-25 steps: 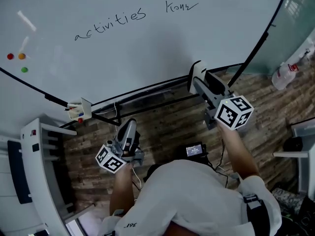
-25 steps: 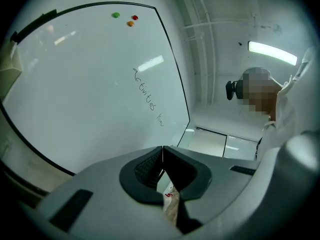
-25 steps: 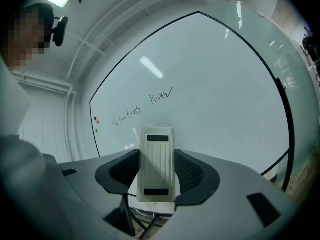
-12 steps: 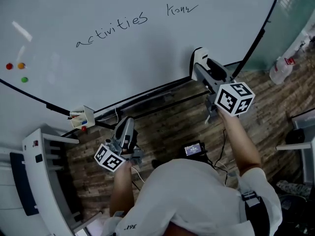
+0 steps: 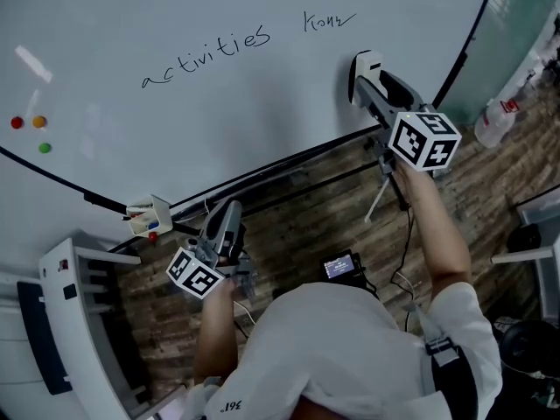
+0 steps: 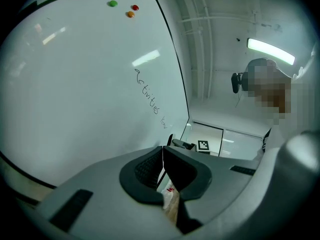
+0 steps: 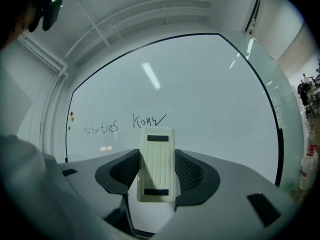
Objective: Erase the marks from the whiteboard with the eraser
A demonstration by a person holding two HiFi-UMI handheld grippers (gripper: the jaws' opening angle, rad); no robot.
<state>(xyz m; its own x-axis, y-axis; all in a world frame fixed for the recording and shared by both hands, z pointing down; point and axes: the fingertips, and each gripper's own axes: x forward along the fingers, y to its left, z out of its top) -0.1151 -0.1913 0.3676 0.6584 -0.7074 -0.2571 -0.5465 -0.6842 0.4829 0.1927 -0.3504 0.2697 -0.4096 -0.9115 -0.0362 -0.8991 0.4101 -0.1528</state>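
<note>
Against the whiteboard's (image 5: 219, 138) lower right part, the right gripper (image 5: 371, 84) clamps the white eraser (image 5: 361, 68), below the 2 written words; whether it touches the board I cannot tell. Good wiping, I judge, means raising it to the short scrawl (image 5: 328, 22), pressing the felt flat, then sweeping left across "activities" (image 5: 206, 52). Below the board's bottom edge hangs the left gripper (image 5: 223, 233), jaws together on nothing. A small white holder (image 5: 147, 217) on that edge carries markers, red and blue showing.

Dark wood-plank floor (image 5: 490, 182) beside a frosted glass partition (image 5: 525, 16)
</note>
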